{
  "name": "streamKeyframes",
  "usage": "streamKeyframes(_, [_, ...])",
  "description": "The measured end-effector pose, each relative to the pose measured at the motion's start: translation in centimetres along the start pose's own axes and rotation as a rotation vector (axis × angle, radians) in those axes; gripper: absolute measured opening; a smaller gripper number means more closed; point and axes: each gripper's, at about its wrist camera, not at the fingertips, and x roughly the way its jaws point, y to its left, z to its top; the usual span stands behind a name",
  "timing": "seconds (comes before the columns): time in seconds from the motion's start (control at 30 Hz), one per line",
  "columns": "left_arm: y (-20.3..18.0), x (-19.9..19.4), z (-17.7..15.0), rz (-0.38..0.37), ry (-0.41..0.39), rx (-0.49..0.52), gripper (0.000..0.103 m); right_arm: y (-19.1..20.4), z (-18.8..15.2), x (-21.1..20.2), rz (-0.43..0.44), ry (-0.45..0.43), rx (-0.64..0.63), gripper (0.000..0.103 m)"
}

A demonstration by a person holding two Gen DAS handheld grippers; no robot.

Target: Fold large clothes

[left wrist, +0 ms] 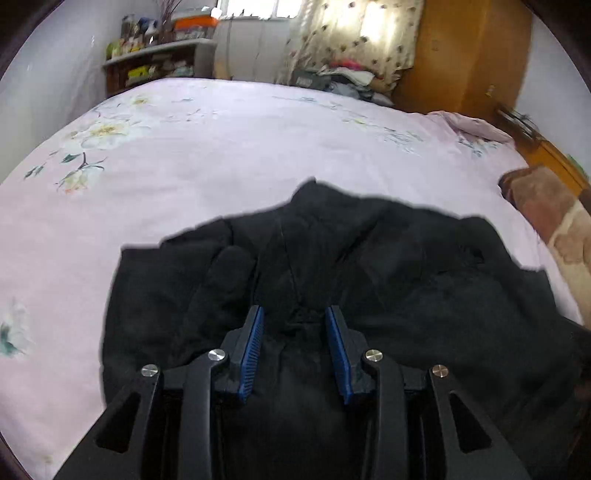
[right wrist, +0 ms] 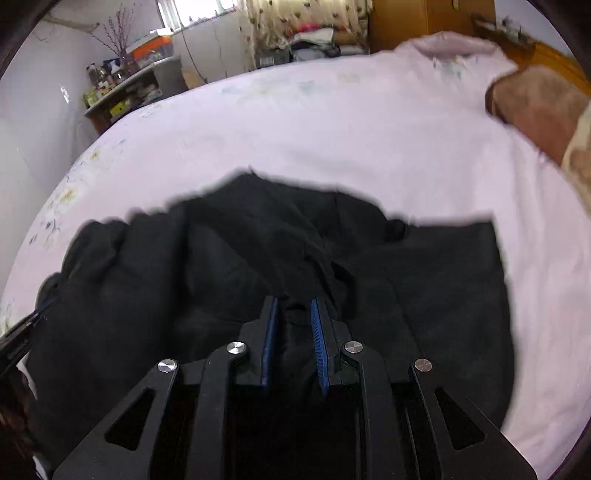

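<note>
From the left wrist, the left gripper pinches a bunched ridge of the black garment spread ahead on the bed; from the right wrist, the right gripper likewise clamps a fold of it, cloth fanning forward.

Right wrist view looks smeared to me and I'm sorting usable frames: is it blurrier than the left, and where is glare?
Right wrist view: blurrier, black garment edges and bedsheet print smeared. Left wrist view: sharper flowers; window and curtain blown out.
</note>
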Motion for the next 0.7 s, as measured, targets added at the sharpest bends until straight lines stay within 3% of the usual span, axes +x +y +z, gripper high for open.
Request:
streamKeyframes(0.13, [-0.1, 0.1, -1.0, -0.008, -0.028, -0.001, 0.037, -1.3, -2.2, 0.2, 0.029, -0.033, 0.009, 0.018])
streamKeyframes(0.27, [-0.3, -1.7, 0.1, 0.010, 0.016, 0.013, 0.037, -0.7, 0.2, -0.3, -0.004, 0.009, -0.014, 0.018])
streamKeyframes(0.33, [-0.4, -4.0, 0.9, -0.013, 0.004, -0.001, 0.036, -0.1, 0.9, -3.7, -0.020, -0.038, -0.024, 0.019])
streamKeyframes(0.47, [-2.2, -8.6, 0.0, -0.123, -0.080, 0.019, 0.038, 2.4, 0.5, -9.4, 0.103, -0.161, -0.036, 0.020])
streamKeyframes(0.57, [-3.3, -7.4, -2.5, -0.151, -0.020, 0.031, 0.040, 5.2, -1.5, -8.7, 0.171, -0.108, -0.102, 0.020])
streamKeyframes(0.63, [-3.1, -5.3, -4.6, -0.140, 0.046, 0.010, 0.041, 6.0, -3.8, -5.7, 0.149, -0.014, -0.125, 0.020])
streamKeyframes(0.7, [-2.8, -4.2, -5.9, -0.140, 0.033, 0.026, 0.042, 5.7, -5.6, -3.4, 0.125, 0.028, -0.136, 0.019])
